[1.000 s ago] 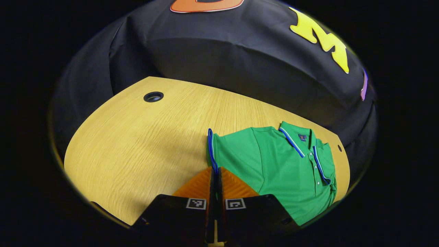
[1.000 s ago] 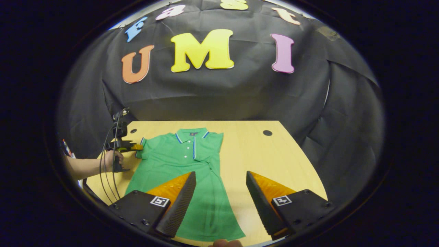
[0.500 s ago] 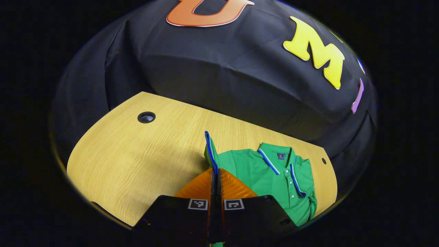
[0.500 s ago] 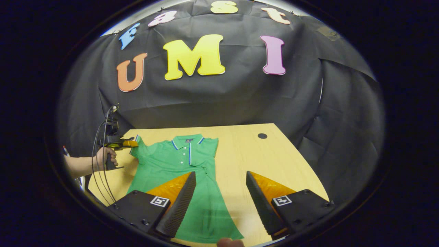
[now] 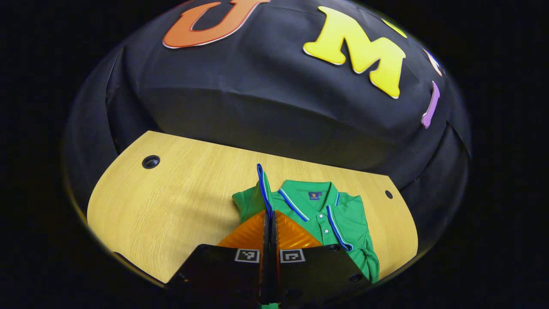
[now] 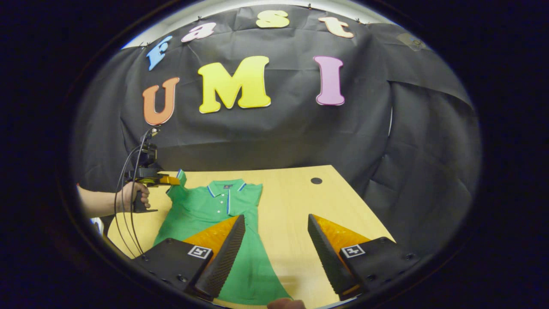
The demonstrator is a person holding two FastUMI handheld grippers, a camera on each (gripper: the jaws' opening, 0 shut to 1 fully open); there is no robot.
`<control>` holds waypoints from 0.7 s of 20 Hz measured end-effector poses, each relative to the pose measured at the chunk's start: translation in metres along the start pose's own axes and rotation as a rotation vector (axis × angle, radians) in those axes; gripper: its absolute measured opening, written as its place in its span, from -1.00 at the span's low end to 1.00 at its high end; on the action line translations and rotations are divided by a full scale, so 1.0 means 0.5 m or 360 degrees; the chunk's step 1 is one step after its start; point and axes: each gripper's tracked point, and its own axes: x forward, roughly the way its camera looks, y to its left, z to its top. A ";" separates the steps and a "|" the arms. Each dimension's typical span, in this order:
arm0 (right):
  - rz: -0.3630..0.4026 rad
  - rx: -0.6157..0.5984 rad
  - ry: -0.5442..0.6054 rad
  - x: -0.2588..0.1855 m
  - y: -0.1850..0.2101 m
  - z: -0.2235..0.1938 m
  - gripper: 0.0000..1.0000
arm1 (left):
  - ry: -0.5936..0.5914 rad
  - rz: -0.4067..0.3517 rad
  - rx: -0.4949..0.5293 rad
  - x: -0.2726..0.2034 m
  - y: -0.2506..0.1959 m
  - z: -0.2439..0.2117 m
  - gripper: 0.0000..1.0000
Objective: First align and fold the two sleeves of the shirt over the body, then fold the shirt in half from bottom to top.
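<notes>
Black cloth backed the pale wooden desk (image 6: 296, 201), where the green shirt (image 6: 206, 214) lay flat towards nine o'clock. Left tongs (image 5: 269, 214) were clamped on the blue-trimmed sleeve (image 5: 261, 189), lifted, I judged, to carry it over the body. Right tongs (image 6: 274, 240) hung above the hem, spread apart, holding nothing.

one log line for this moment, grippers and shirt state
left gripper: shut on sleeve, lifted | right gripper: open above shirt | other sleeve: folded over
</notes>
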 end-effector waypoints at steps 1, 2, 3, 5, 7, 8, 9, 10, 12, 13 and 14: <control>-0.0021 0.0016 0.0008 -0.005 -0.014 -0.004 0.87 | 0.0023 -0.0002 0.0034 0.011 -0.022 -0.009 -0.93; -0.0039 0.0038 0.0015 -0.008 -0.029 -0.011 0.87 | 0.0048 -0.0007 0.0064 0.023 -0.044 -0.021 -0.93; -0.0054 0.0054 0.0017 -0.011 -0.041 -0.014 0.87 | 0.0065 -0.0003 0.0086 0.035 -0.061 -0.031 -0.93; -0.0080 0.0095 0.0018 -0.022 -0.064 -0.019 0.87 | 0.0075 -0.0007 0.0095 0.057 -0.090 -0.042 -0.93; -0.0103 0.0107 0.0014 -0.033 -0.081 -0.022 0.87 | 0.0092 -0.0031 0.0082 0.073 -0.121 -0.059 -0.90; -0.0111 0.0108 0.0015 -0.040 -0.086 -0.026 0.86 | 0.0101 -0.0043 0.0085 0.079 -0.135 -0.065 -0.89; -0.0110 0.0109 0.0016 -0.040 -0.088 -0.026 0.86 | 0.0097 -0.0049 0.0083 0.084 -0.144 -0.069 -0.81; -0.0103 0.0106 0.0017 -0.043 -0.087 -0.025 0.80 | 0.0087 -0.0064 0.0071 0.083 -0.155 -0.070 -0.77; -0.0080 0.0096 -0.0001 -0.047 -0.076 -0.022 0.82 | 0.0073 -0.0015 0.0080 0.092 -0.153 -0.071 -0.29; -0.0066 0.0088 -0.0011 -0.047 -0.069 -0.020 0.82 | 0.0055 0.0009 0.0089 0.069 -0.146 -0.062 0.11; -0.0047 0.0077 -0.0023 -0.046 -0.060 -0.020 0.86 | 0.0035 0.0017 0.0092 0.054 -0.142 -0.054 0.12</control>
